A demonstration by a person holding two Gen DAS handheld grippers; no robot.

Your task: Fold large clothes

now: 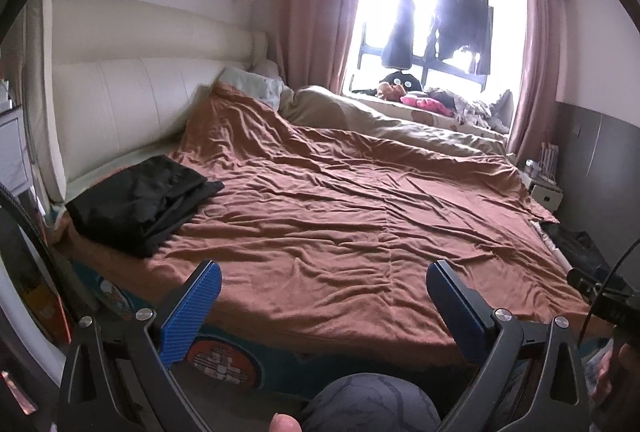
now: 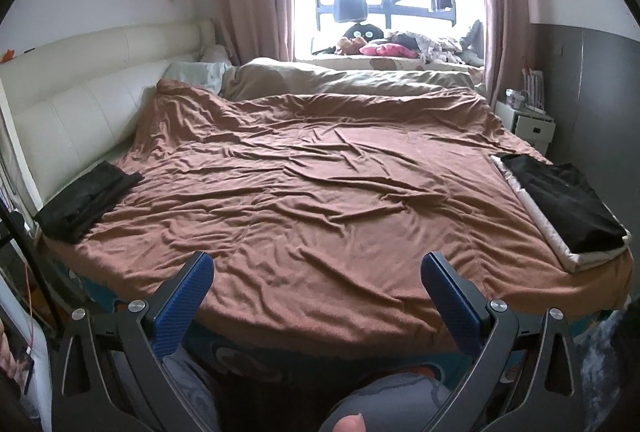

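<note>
The black garment (image 1: 140, 202) lay loosely bunched at the left corner of the bed, near the cream padded headboard (image 1: 132, 100). A second black piece (image 2: 560, 200) lay flat and already folded on a pale folded cloth (image 2: 532, 216) at the right edge. The brown bedspread (image 2: 320, 184) between them was soft, thin and full of small wrinkles. Both claws were over the near edge of the bed, holding nothing: the left claw (image 1: 320, 308) stood wide, and the right claw (image 2: 316, 302) stood wide too. In my judgement the next step was to fetch the bunched garment. It would be good to pinch only its top layer at two far corners and spread it on the free middle before folding, because such limp fabric drags the bedspread easily.
</note>
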